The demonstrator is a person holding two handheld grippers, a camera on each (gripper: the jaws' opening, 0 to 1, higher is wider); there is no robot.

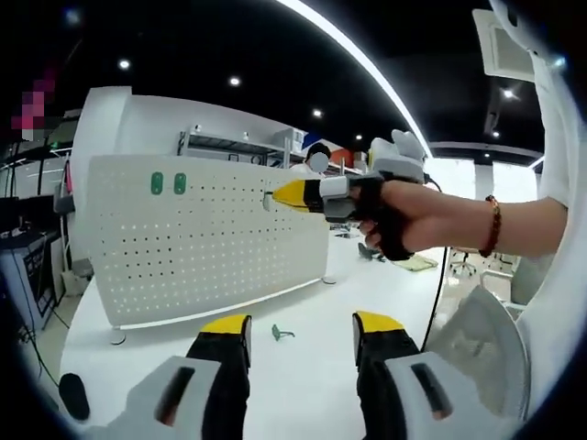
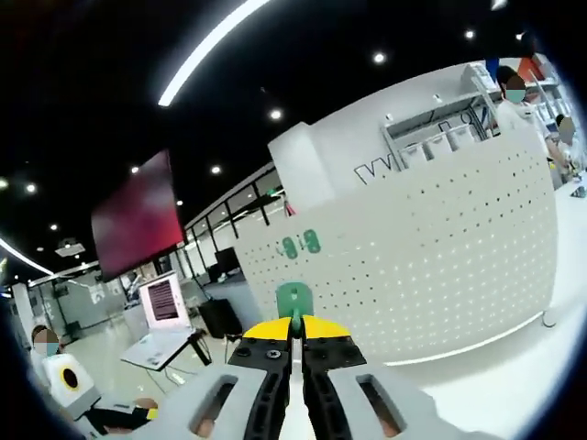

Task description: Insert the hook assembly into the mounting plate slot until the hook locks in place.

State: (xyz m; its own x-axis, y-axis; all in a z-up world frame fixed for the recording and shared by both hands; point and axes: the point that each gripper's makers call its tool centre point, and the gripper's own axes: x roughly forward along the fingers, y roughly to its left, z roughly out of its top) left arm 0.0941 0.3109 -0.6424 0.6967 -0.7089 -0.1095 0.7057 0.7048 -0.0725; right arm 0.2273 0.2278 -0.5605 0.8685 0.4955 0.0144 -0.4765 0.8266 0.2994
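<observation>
fingers: yellow tips, black | bracelet: red beads | sleeve: white

upright pegboard walls off table's far side, loose hook lying before it

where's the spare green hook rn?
In the left gripper view, the loose green hook lies on the white table in front of the pegboard, between the left gripper fingers.
</observation>
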